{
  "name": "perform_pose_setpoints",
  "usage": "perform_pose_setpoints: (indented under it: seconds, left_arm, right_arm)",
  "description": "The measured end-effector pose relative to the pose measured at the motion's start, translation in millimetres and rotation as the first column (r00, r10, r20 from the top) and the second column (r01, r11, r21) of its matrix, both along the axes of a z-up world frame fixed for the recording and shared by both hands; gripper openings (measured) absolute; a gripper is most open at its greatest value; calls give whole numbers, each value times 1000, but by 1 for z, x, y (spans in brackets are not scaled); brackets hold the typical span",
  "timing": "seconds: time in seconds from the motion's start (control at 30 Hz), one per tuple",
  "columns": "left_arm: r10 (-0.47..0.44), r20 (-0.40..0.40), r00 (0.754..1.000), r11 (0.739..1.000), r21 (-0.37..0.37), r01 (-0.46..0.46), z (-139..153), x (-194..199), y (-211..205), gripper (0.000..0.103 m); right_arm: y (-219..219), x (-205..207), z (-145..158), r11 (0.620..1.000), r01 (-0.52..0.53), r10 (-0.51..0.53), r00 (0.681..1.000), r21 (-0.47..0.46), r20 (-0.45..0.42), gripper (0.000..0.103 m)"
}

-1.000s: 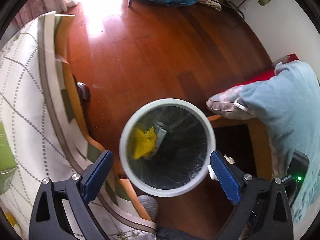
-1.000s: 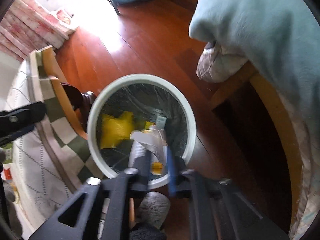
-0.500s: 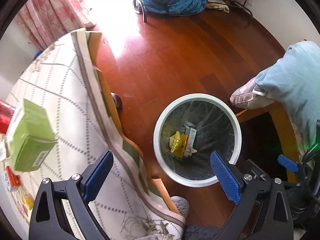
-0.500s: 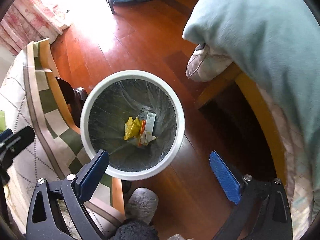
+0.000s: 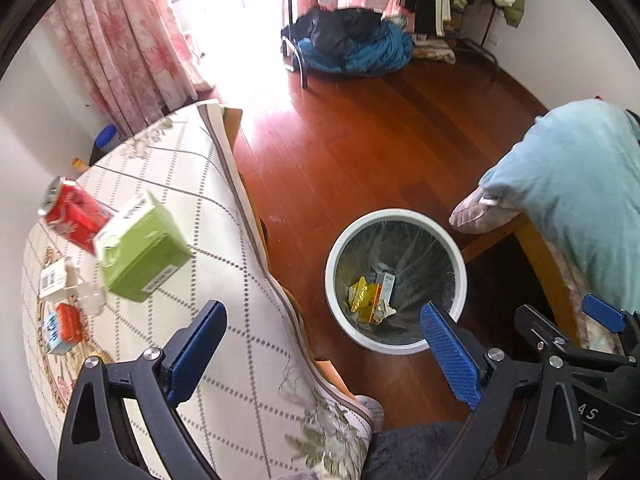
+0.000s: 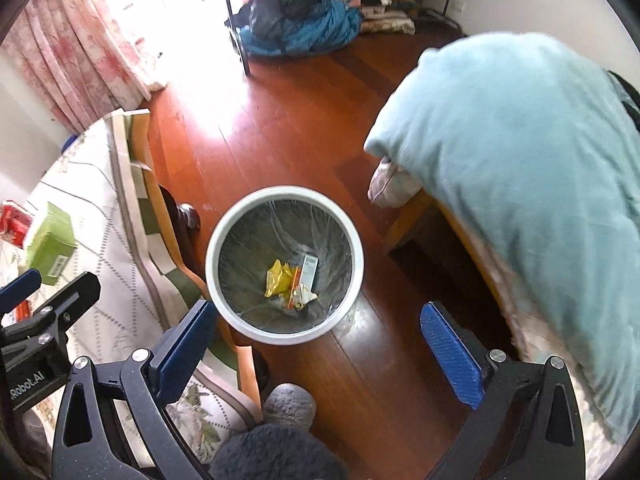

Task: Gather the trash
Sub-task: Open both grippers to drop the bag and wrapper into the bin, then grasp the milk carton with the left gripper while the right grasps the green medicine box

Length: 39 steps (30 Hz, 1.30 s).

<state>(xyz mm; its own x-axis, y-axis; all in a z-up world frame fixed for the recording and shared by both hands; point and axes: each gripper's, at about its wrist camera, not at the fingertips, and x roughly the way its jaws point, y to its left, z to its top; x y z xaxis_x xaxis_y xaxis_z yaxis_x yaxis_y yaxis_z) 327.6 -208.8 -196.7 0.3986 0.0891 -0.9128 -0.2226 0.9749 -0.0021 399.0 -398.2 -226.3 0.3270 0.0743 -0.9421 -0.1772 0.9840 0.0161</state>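
A white round bin [image 5: 333, 276] [image 6: 285, 191] with a clear liner stands on the wooden floor below both grippers. At its bottom lie a yellow wrapper [image 5: 362, 294] [image 6: 278, 280], a small white box [image 5: 386, 286] [image 6: 309, 266] and a crumpled white scrap [image 6: 306, 298]. My left gripper [image 5: 320, 308] is open and empty, over the table's edge and the bin's left side. High over the bin's near rim, my right gripper [image 6: 318, 306] is wide open with nothing between its pads. On the table [image 5: 224, 240] stand a green box [image 5: 140, 248], a red pack [image 5: 72, 212], a small orange box [image 5: 60, 324] and a white card [image 5: 52, 278].
A light blue blanket [image 5: 568, 200] [image 6: 520, 160] covers wooden furniture to the right of the bin. Clothes are piled [image 5: 352, 48] at the far wall beside a pink curtain [image 5: 120, 40]. A grey slipper [image 6: 288, 404] is near the bottom edge. The table's leg [image 6: 188, 216] stands left of the bin.
The right gripper opened and its white scrap now lies in the bin. Both grippers have risen away from the bin, which looks smaller. The left view has swung onto the tabletop.
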Motion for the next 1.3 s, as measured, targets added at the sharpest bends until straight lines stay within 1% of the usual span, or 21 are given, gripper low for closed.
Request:
perform_pose_setpoints:
  seconds: [0.17,0.37,0.53,0.63,0.7,0.77,0.83,0.87,0.9,0.93,0.97,1.03,1.1,1.17,1.23,1.3]
  left_arm:
    - [3,66,998,1000,13,-4,30,-25,4,99]
    - [24,125,992,1000,7,-25,53,-55,16,99]
    - [96,129,987,995,0,-96,59,-81,45,99]
    - [193,118,974,981,-12,-193,53,-103,85,99]
    - [259,102,960,966,-9,-260,46,-117,114,99]
    - [339,73,938,940,7,-340,33,-134,149,99]
    - [421,35,907,907,13,-421,18,-151,186,99]
    - [470,11,882,882,7,-471,8,-159,210,99]
    - [501,-2,865,865,4,-501,2,-165,224,99]
    - [535,-17,845,845,2,-535,-5,-171,240,99]
    - [573,-34,819,819,3,-573,-15,-178,259,99]
    - [610,-62,790,792,5,-611,-30,-182,285,99]
    - [623,-76,779,781,11,-624,-39,-183,304,99]
    - [621,-79,780,783,8,-622,-46,-179,316,99]
    - [604,-84,792,795,8,-606,-52,-172,323,99]
    - [576,-100,812,815,-6,-579,-59,-160,326,99]
  right_arm:
    - [2,-28,45,1000,-6,5,997,12,74,103]
    - [9,-55,80,999,-19,15,992,32,123,103]
    - [29,-75,95,996,-40,29,991,81,134,103]
    - [56,-86,100,987,-91,74,989,135,126,103]
    - [80,-91,97,978,-132,115,987,163,112,103]
    - [113,-95,89,967,-183,171,982,176,81,103]
    - [151,-98,76,954,-230,226,973,190,42,103]
    - [170,-98,69,948,-252,251,968,196,26,103]
    - [184,-98,64,943,-267,269,963,198,16,103]
    - [209,-96,53,935,-293,299,954,198,-3,103]
    - [225,-95,47,931,-308,316,949,194,-12,103]
    - [267,-89,30,922,-352,360,933,162,-24,103]
    - [297,-78,17,911,-390,397,917,134,-26,103]
    - [328,-64,5,900,-430,432,902,73,-13,103]
    - [346,-50,-1,884,-467,467,884,31,-4,103]
    - [365,-35,-10,863,-506,506,863,-1,-14,103]
